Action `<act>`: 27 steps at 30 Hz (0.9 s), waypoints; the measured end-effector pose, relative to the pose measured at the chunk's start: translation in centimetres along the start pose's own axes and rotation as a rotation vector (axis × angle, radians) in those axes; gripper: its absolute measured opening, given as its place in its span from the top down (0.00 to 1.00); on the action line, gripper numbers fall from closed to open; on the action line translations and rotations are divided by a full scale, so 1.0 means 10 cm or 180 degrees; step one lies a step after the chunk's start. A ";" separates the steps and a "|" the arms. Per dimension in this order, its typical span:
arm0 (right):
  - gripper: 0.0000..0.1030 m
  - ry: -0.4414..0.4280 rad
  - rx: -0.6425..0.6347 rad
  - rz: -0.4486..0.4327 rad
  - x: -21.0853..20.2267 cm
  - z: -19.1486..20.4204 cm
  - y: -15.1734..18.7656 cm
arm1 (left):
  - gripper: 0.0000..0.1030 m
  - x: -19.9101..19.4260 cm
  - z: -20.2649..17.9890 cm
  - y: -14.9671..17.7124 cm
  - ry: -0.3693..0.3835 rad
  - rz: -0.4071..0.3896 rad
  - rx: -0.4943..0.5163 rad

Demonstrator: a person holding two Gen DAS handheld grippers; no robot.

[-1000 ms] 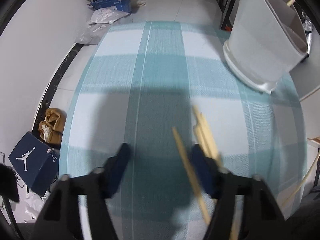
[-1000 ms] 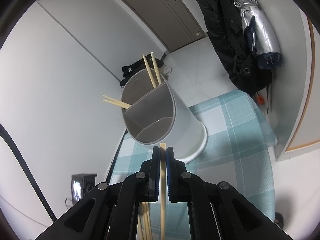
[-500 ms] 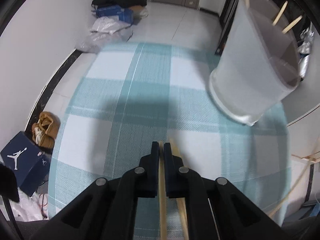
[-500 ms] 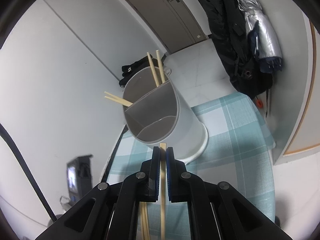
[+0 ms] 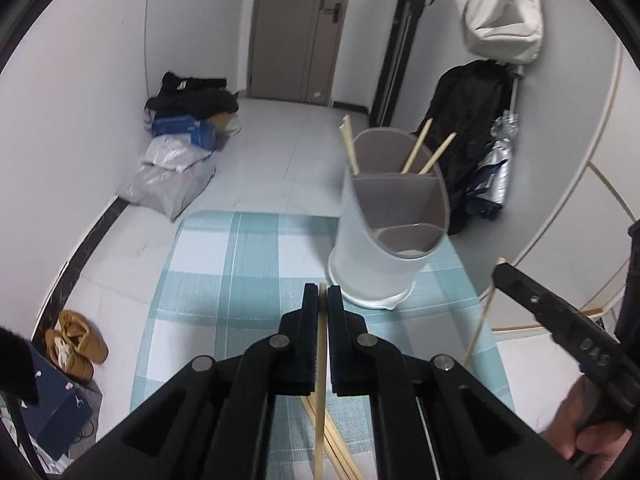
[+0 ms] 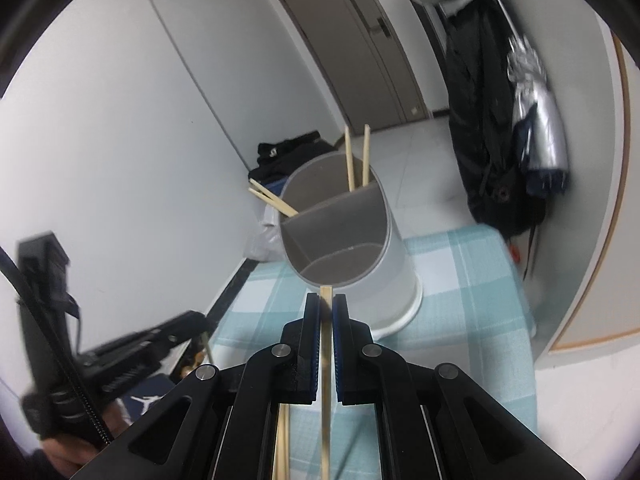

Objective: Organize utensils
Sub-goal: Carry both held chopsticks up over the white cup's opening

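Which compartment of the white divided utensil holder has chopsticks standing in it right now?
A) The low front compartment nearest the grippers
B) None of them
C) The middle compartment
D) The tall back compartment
D: the chopsticks in the holder rise from behind the rear divider of the utensil holder, while the middle and front compartments show only bare grey walls.

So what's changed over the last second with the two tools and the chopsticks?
The left tool closed on a chopstick from the table and lifted it, tilting up toward the holder. The right tool stayed shut on its chopstick, just short of the holder's rim. The sticks already in the holder haven't moved.
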State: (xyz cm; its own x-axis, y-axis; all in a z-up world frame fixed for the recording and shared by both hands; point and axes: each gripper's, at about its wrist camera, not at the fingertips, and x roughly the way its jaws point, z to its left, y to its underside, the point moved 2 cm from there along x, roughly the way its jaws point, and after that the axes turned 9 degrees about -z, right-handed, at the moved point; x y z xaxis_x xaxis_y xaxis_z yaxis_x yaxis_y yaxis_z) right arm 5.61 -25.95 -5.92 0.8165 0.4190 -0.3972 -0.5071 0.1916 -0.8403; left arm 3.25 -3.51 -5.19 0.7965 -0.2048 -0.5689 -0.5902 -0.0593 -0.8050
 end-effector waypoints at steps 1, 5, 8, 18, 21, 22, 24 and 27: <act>0.95 -0.0031 -0.0054 -0.0035 -0.02 0.03 0.00 | 0.99 -0.03 -0.01 0.00 0.0015 -0.0014 0.0011; 0.95 -0.0081 -0.0354 -0.0207 -0.12 0.20 0.02 | 0.99 -0.03 0.07 -0.05 0.0058 -0.0049 -0.0019; 0.95 -0.0092 -0.0406 -0.0306 -0.21 0.27 0.06 | 0.99 -0.11 0.07 -0.07 0.0087 -0.0032 -0.0047; 0.95 0.0090 -0.0378 -0.0353 -0.22 0.34 0.11 | 0.99 -0.27 0.09 -0.07 0.0188 -0.0004 -0.0113; 0.95 0.0146 -0.0316 -0.0370 -0.20 0.34 0.08 | 0.99 -0.29 0.08 -0.08 0.0240 0.0010 -0.0113; 0.95 0.0166 -0.0316 -0.0393 -0.20 0.35 0.06 | 0.99 -0.30 0.06 -0.09 0.0256 0.0008 -0.0096; 0.95 0.0173 -0.0295 -0.0412 -0.18 0.34 0.03 | 0.99 -0.32 0.05 -0.11 0.0290 0.0012 -0.0075; 0.95 0.0192 -0.0262 -0.0436 -0.16 0.32 -0.03 | 0.99 -0.35 0.01 -0.15 0.0365 0.0006 -0.0059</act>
State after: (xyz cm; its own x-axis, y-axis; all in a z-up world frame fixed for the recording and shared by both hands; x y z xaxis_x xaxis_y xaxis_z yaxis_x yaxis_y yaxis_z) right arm 3.57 -23.83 -3.89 0.8927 0.3395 -0.2963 -0.3677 0.1689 -0.9145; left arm 1.37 -2.62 -1.98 0.7758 -0.3152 -0.5466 -0.5948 -0.0765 -0.8002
